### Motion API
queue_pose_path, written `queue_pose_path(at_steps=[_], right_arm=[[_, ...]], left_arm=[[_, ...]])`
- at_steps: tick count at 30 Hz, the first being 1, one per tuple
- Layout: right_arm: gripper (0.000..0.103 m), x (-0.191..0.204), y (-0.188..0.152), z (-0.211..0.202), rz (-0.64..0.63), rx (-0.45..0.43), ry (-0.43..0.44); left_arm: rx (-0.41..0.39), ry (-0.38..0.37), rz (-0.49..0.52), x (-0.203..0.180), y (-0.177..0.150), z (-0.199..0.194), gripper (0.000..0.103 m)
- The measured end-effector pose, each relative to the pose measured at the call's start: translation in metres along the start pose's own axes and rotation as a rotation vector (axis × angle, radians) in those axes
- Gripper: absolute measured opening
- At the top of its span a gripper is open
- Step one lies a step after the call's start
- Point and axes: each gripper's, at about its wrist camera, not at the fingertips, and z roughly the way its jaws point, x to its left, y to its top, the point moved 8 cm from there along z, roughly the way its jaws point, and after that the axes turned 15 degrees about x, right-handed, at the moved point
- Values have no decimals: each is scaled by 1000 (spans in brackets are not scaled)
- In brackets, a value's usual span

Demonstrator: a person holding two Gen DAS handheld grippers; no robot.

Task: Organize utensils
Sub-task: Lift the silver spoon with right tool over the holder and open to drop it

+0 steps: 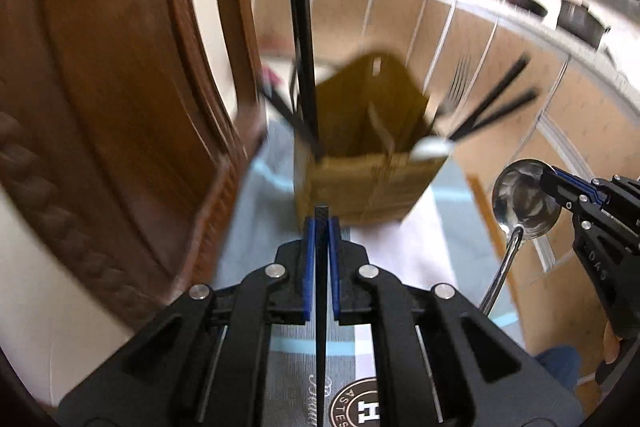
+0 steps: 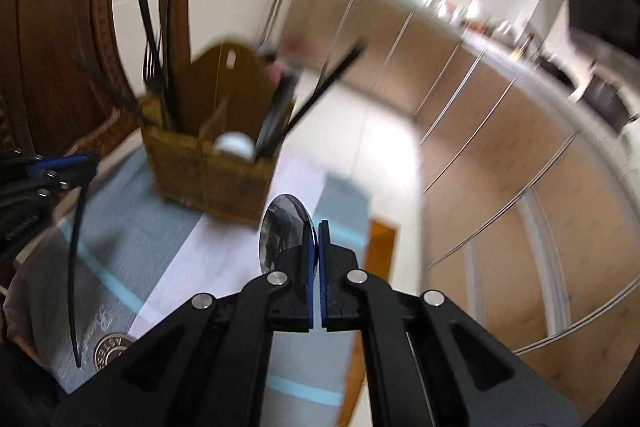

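Left gripper (image 1: 322,227): jaws clamped on a thin black chopstick (image 1: 321,307), which runs straight down between the blue pads toward 6 o'clock; its top end shows just above the fingertips.

Right gripper (image 2: 318,231): jaws pinched on the rim of a steel spoon (image 2: 284,231) bowl. In the left wrist view the spoon's handle hangs down toward 7 o'clock, free of the tabletop.

Outward from both: wooden utensil caddy (image 1: 360,179) at 12 o'clock from the left gripper, at about 11 o'clock from the right. It stands on a grey-and-white cloth (image 1: 400,247) over the tabletop. A divider splits it into compartments. The left compartment holds black chopsticks (image 1: 304,67); the right one holds a fork (image 1: 460,83), more black sticks and something white that I cannot identify. Frames are motion-blurred.

Step in hand, judged: carry each piece over the caddy and drop it in with its kind.

How to do it well:
- Bring the chopstick above the left compartment, near vertical, lower end first, clear of the sticks already leaning there.
- Spoon is held by the bowl, so lower the handle in first; release only once the handle is inside the walls.
- Move one gripper at a time near the caddy; the splayed sticks could snag.
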Motion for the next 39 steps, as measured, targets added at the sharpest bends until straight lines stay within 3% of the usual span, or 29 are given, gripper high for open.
queue_pose_path(at_steps=[6,13,17,22,29,36,39], right_arm=[[3,-8,15,-50,-15,-171,-205],[3,-2,20,-51,-67,-211,-325],[3,-3,24,-53,-52,-212,-327],[3,-13,48,-81,-4,-289,-346],[3,-38,106,-112,108,-410,-418],[3,-41,149,-99,156,-488,-600],[3,-33,155,-72,150,-473,-605]], left_arm=[[-174,9,8,-12,17,-65,7],[-202,16,15,-14,28,-96,7],[-213,9,24,-16,34,-108,7],[-239,-16,26,-20,52,-130,7],[-369,4,29,-25,108,-178,7],[-404,22,-5,-19,146,-164,7],[-394,10,-26,-13,151,-140,6]])
